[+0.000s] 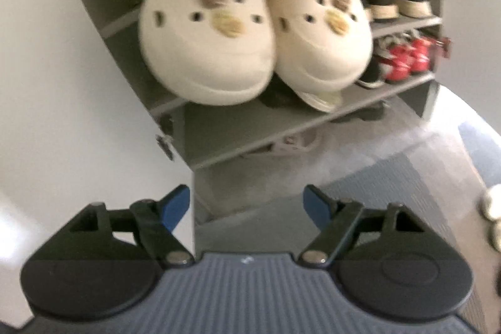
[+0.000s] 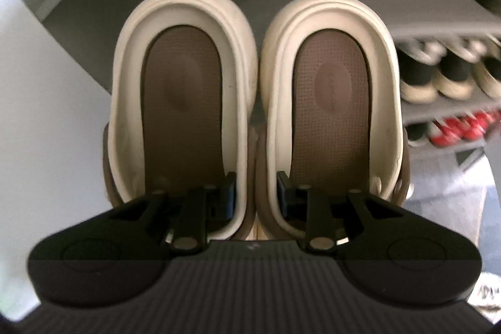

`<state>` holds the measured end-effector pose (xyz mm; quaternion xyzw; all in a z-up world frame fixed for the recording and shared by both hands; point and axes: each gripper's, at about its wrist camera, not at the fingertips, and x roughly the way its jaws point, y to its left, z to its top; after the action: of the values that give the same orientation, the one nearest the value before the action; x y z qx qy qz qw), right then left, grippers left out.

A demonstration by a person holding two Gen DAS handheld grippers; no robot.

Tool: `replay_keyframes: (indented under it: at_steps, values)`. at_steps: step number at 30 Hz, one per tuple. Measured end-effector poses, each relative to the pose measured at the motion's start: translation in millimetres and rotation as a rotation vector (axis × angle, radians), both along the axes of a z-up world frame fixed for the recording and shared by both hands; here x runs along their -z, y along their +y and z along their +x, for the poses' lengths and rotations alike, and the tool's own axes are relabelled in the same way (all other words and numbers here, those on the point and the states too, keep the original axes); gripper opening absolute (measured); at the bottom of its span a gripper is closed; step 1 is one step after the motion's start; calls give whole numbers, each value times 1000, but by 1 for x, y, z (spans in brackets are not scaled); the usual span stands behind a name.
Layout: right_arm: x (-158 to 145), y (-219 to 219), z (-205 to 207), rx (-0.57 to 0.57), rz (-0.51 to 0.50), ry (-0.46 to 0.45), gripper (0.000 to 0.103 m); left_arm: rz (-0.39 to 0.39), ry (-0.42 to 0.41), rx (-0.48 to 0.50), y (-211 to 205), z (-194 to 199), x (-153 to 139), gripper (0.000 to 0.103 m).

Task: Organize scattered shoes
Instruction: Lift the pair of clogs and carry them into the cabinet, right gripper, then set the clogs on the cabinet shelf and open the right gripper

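Clogs [image 2: 253, 102], a cream pair with brown insoles, hang side by side from my right gripper [image 2: 255, 199]; its pads pinch the two inner walls together, one finger inside each shoe. I see them in the air before the grey shoe rack [image 1: 250, 130]. My left gripper [image 1: 247, 202] stands wide apart, nothing between its blue pads [image 1: 175, 204].
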<state>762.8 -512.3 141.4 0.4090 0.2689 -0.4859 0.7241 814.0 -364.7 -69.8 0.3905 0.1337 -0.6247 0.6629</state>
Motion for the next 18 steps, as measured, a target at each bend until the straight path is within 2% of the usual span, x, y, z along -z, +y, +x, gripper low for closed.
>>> replay_keyframes:
  at_steps: [4,6,8,13,18]
  values:
    - [-16,-16,35,-52,-11,27,30,-18,13,-52,-33,10,15,81]
    - [-22,-24,47,-58,-12,48,30,-115,0,-66,-55,14,17,82]
    - [-31,-29,58,-60,-32,70,30,-150,-25,-65,-76,16,23,82]
    - [-51,-24,76,-61,-84,82,30,-176,-11,-78,-117,25,24,82]
    - [-59,-11,91,-46,-116,115,30,-209,18,-84,-137,30,14,83]
